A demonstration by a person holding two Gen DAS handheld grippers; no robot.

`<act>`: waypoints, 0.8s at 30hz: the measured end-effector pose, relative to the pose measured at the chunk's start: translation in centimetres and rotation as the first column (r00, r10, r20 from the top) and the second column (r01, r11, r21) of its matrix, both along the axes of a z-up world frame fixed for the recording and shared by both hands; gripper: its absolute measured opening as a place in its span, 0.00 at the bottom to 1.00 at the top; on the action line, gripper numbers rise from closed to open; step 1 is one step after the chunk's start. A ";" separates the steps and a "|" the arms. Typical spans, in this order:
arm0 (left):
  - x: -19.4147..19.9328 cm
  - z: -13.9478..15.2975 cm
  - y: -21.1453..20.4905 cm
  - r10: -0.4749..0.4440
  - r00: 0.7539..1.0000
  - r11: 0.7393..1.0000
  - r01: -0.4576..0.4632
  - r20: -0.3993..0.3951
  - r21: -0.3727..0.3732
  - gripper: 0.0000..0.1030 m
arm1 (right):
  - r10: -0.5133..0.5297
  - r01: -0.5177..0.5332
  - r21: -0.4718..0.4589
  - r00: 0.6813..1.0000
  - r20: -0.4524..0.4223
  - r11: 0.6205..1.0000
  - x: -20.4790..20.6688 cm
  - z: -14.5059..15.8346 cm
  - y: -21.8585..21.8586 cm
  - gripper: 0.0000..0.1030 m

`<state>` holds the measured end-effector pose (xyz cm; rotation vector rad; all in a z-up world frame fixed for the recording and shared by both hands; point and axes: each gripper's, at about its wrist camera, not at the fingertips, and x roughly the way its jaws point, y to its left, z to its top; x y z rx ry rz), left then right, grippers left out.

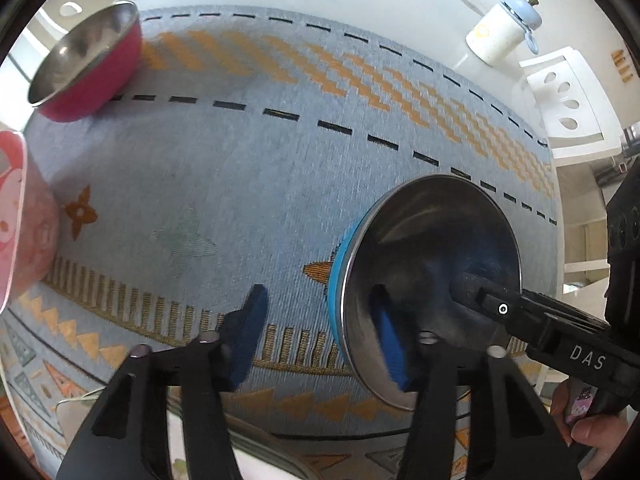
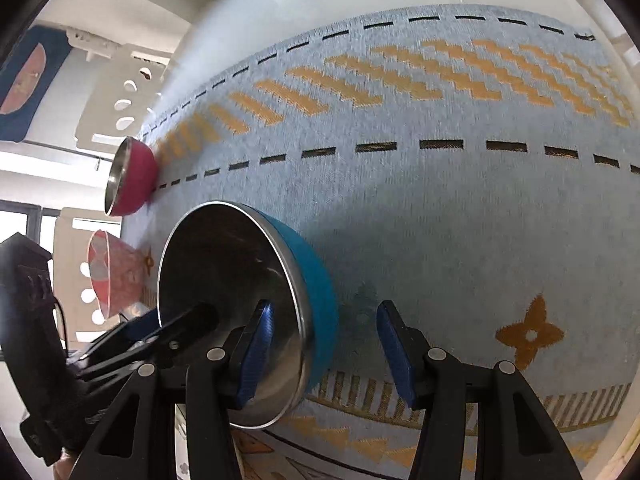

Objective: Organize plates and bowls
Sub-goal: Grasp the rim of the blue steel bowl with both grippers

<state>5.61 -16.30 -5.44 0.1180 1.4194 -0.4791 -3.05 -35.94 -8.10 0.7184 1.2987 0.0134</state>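
Note:
A steel bowl with a blue outside (image 1: pixel 432 248) (image 2: pixel 224 280) stands on the patterned blue mat (image 1: pixel 240 168). My left gripper (image 1: pixel 318 294) straddles its left wall, one blue pad outside over the mat and the other inside; neither pad presses, so it is open. My right gripper (image 2: pixel 325 305) straddles the opposite wall the same way, with its outer pad clearly off the blue side, open. Each gripper's inner finger (image 1: pixel 492 300) (image 2: pixel 188 324) shows in the other's view. A magenta steel bowl (image 1: pixel 92 68) (image 2: pixel 134 176) sits at the mat's far left. A pink cartoon bowl (image 1: pixel 20 236) (image 2: pixel 116 276) sits nearer.
A white bottle with a pale blue lid (image 1: pixel 500 36) stands on the white table beyond the mat. White chairs with oval cut-outs (image 1: pixel 564 100) (image 2: pixel 124 92) surround the table. A person's hand (image 1: pixel 592 432) holds the right gripper's handle. Bare mat lies between the bowls.

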 end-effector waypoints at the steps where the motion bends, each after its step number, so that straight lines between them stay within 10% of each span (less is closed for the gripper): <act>1: 0.0 -0.2 -0.1 -0.008 1.000 1.000 0.008 -0.006 -0.002 0.42 | -0.004 0.004 -0.008 1.000 0.000 1.000 0.1 0.0 0.0 0.50; 9: 0.2 -0.6 -1.1 -0.084 0.996 0.996 0.084 0.006 -0.040 0.14 | -0.051 0.051 -0.002 0.999 -0.007 0.999 0.2 -0.6 0.4 0.28; 24: 1.5 1.3 1.7 -0.140 0.989 0.989 0.142 0.040 -0.046 0.15 | -0.113 0.115 -0.037 0.993 0.032 0.993 0.6 2.2 3.7 0.25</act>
